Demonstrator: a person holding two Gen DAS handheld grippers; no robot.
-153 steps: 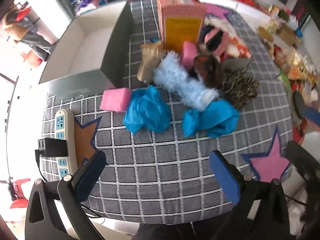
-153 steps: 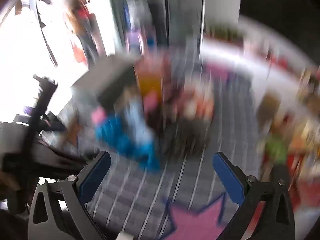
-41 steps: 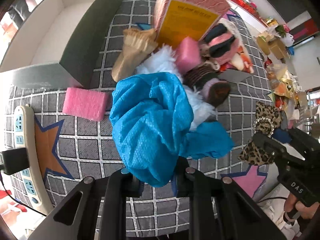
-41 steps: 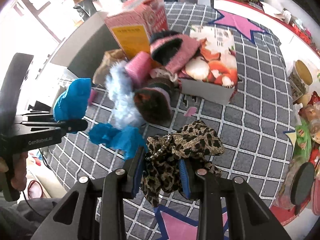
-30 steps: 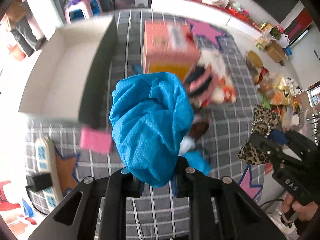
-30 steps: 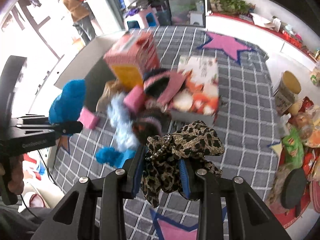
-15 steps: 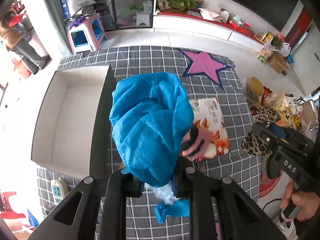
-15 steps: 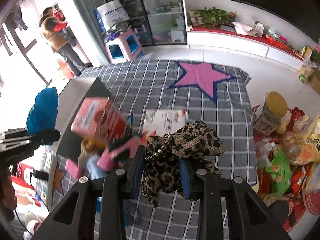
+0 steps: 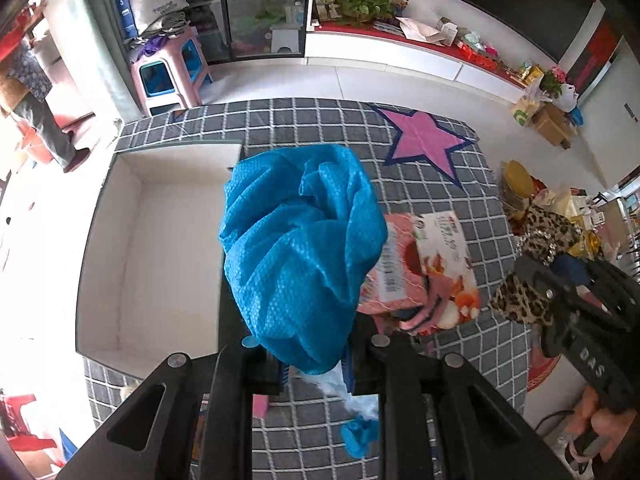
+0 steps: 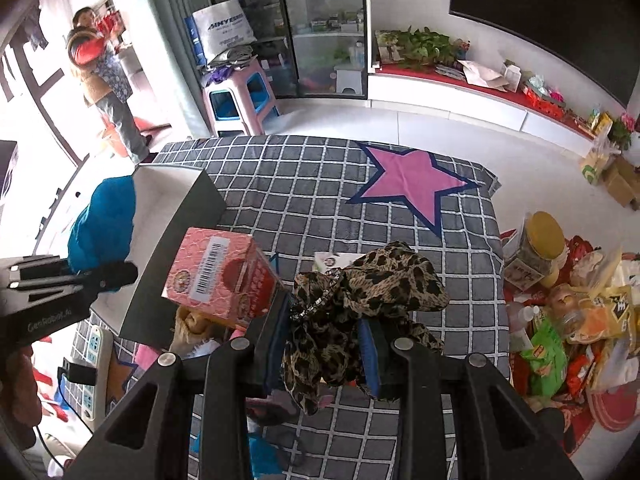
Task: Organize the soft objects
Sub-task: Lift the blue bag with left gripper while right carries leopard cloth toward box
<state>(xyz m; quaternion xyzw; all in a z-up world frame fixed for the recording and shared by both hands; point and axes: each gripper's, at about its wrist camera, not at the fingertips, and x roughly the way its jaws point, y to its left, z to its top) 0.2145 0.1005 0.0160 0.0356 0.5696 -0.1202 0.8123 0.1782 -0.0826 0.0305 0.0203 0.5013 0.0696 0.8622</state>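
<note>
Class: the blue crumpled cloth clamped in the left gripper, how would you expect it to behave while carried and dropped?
The blue cloth bunches in loose folds above the left gripper, so it is probably floppy. It looks thin, so likely light. Released, it would likely land limp, not roll.

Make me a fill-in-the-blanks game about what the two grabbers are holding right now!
1. The left gripper is shut on a crumpled cloth whose color is ____.
2. The right gripper is shut on a fabric bow with a ____ print.
3. The open box with white inside walls has ____ objects lying in it.
4. The checked tablecloth has a big pink ____ sewn on it.

Missing words: blue; leopard; no; star
</note>
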